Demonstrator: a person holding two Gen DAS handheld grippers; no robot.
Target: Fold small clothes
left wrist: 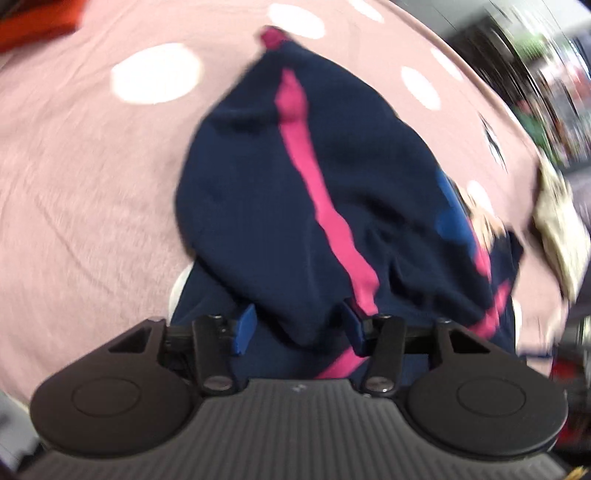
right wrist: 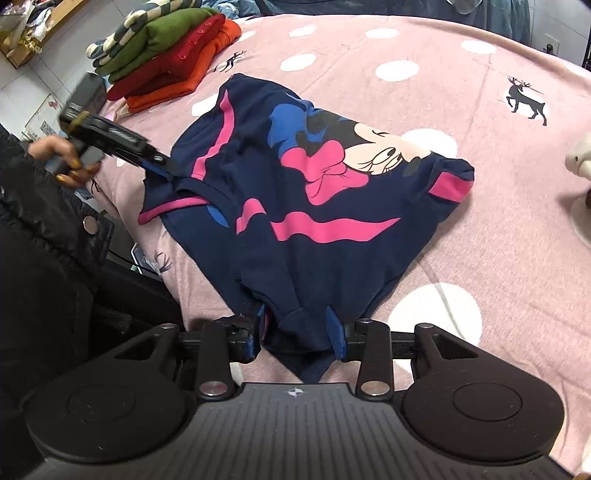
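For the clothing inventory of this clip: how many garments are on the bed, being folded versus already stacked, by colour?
Being folded, navy cartoon-print top: 1
Stacked, striped garment: 1
Stacked, green garment: 1
Stacked, red buttoned garment: 1
Stacked, orange garment: 1
Total: 5

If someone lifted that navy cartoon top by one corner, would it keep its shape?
Probably not: the navy top already lies creased and folded over itself, so it looks floppy. It seems thin and light. It would likely drag rather than slide on the pink bedsheet.

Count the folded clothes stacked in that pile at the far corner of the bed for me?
4, stacked at the pink spotted bedsheet's far left corner: striped knit on top, green fleece beneath, red buttoned garment next, orange garment at the bottom. More may be hidden.
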